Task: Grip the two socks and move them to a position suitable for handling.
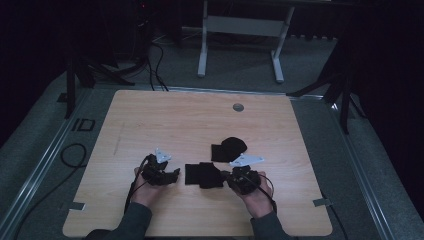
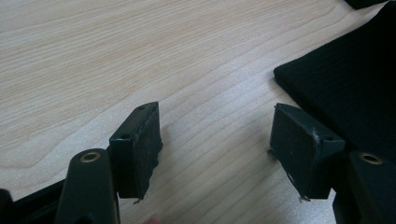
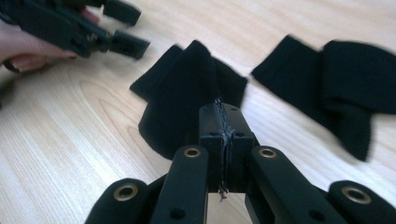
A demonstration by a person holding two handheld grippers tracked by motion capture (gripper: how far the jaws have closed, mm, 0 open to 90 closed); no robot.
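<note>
1. The pale wooden table (image 1: 165, 115) has broad bare surface beyond the folded black knit sock (image 1: 204, 175), and less toward the near edge
2. The right gripper (image 1: 226, 176) is clamped on that sock, pulling it into a peak
3. The left gripper (image 1: 174, 174), just left of the sock, has its jaws apart with nothing between them
4. A second crumpled black sock (image 1: 227, 149) lies just beyond the held sock

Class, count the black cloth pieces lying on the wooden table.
2. One black cloth is pinched in the right gripper and lifted into a peak, near the left gripper. The second black cloth lies flat farther back on the table.
</note>
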